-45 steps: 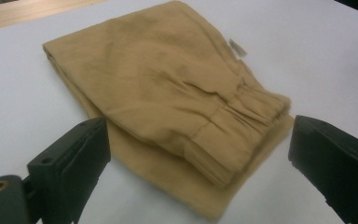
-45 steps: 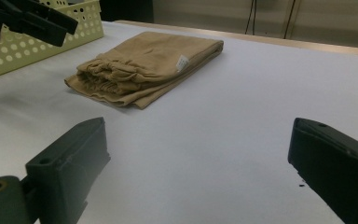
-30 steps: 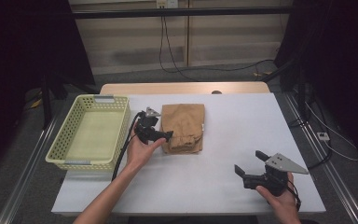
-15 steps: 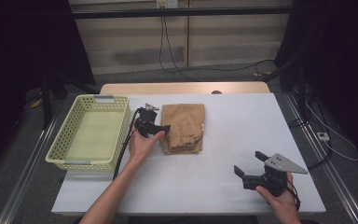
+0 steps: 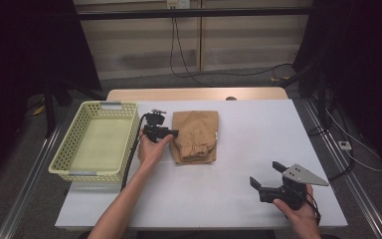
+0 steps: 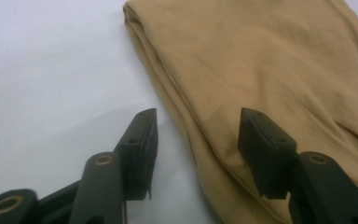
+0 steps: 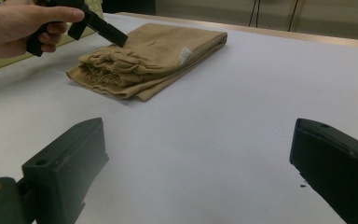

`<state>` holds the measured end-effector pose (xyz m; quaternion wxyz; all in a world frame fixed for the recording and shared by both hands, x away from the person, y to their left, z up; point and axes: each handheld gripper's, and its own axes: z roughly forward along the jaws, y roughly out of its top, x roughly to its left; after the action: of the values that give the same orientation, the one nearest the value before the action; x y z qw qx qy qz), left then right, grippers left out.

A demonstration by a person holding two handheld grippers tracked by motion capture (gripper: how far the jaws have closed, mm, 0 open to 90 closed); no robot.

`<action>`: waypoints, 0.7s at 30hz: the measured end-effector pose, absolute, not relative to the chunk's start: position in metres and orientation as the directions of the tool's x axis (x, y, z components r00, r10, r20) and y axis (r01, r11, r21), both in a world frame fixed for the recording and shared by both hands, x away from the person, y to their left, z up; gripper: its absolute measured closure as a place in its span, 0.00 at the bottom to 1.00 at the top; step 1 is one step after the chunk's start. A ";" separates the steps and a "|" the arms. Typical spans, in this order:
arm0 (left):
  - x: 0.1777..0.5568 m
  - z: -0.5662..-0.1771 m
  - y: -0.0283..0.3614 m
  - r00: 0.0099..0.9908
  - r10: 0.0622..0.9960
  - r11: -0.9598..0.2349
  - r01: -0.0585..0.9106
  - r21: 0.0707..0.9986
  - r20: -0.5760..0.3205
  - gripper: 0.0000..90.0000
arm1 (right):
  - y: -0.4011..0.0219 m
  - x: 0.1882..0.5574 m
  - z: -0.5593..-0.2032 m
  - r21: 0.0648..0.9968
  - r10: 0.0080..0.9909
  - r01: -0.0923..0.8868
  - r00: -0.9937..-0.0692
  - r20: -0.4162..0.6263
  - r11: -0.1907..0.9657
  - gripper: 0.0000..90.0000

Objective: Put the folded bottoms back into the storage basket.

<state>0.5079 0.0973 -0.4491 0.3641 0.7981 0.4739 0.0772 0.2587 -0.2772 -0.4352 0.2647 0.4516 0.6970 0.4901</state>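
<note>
On the white table (image 5: 229, 199), taking the folded tan cloth garment (image 5: 195, 135) as the landmark, a pale yellow perforated plastic basket (image 5: 64, 154) stands well to its left. Between basket and garment, the left gripper (image 5: 171, 133) sits at the garment's left edge, held in the person's left hand (image 5: 151, 149). Its jaws have just been closing and now stand part open, straddling the folded edge; in the left gripper view one pad (image 6: 142, 140) is over bare table and the other (image 6: 261, 149) over the cloth, neither pressing it. The garment lies flat near the table's middle. Well to its right and nearer the person, the right gripper (image 5: 268, 177) rests with jaws wide apart, holding nothing.
</note>
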 end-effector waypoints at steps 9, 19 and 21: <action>0.508 -0.452 0.090 0.492 0.833 -0.235 0.729 0.643 -0.253 0.65 | -0.277 0.259 -0.435 0.924 0.892 0.366 -0.446 0.070 0.111 0.04; 0.508 -0.452 0.086 0.478 0.838 -0.227 0.745 0.627 -0.264 0.80 | -0.276 0.259 -0.435 0.922 0.890 0.370 -0.450 0.069 0.116 0.04; 0.509 -0.452 0.087 0.479 0.834 -0.226 0.748 0.624 -0.273 0.81 | -0.276 0.259 -0.435 0.920 0.891 0.375 -0.449 0.073 0.113 0.04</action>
<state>0.5087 0.0867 -0.4522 0.3609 0.7806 0.5068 0.0597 0.2593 -0.2760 -0.4354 0.2646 0.4534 0.6976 0.4875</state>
